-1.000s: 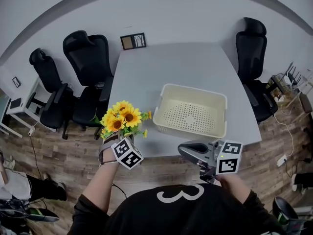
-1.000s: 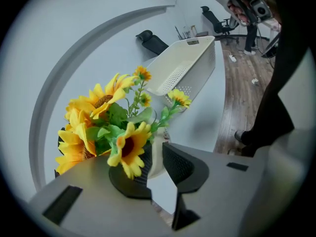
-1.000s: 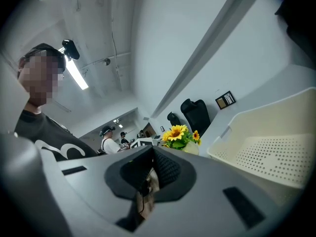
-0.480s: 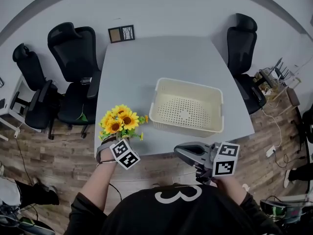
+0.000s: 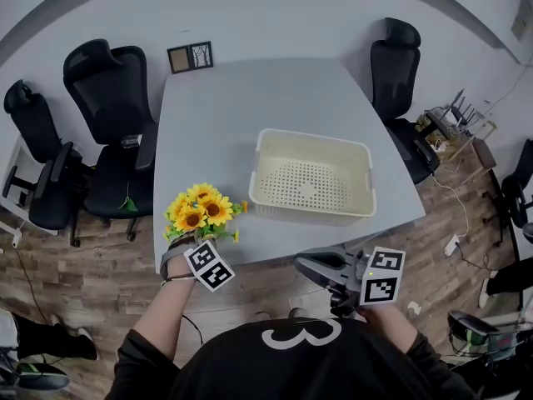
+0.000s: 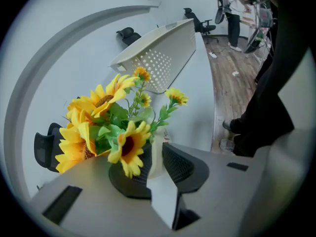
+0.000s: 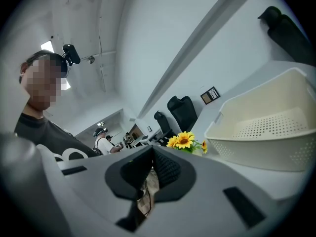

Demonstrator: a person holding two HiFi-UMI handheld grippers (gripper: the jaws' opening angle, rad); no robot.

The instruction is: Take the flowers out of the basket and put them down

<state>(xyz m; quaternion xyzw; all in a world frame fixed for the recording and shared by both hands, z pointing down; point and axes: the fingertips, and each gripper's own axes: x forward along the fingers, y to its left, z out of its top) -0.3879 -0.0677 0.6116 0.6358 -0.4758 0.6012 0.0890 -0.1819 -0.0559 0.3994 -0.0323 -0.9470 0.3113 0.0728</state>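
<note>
Grey table [image 5: 250, 98] mid-room, pale wall [image 5: 275, 11] behind w/ framed pic [image 5: 190, 57] by its far-left corner. Black office chairs [image 5: 104, 77] left, another chair [image 5: 396, 52] far right. Wood-plank floor [image 5: 83, 290], cables [image 5: 454, 215] at right

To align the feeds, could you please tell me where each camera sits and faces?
Head view: on the person's head, facing steeply down at table, basket, flowers; forearms, left tool, right tool, black shirt show.
Left gripper view: on the left tool, looking along jaws closed on the flowers toward the basket; black shirt at right.
Right gripper view: on the right tool, past shut, empty jaws toward flowers and basket; black shirt at left.
Shared: all show flowers and basket.
</note>
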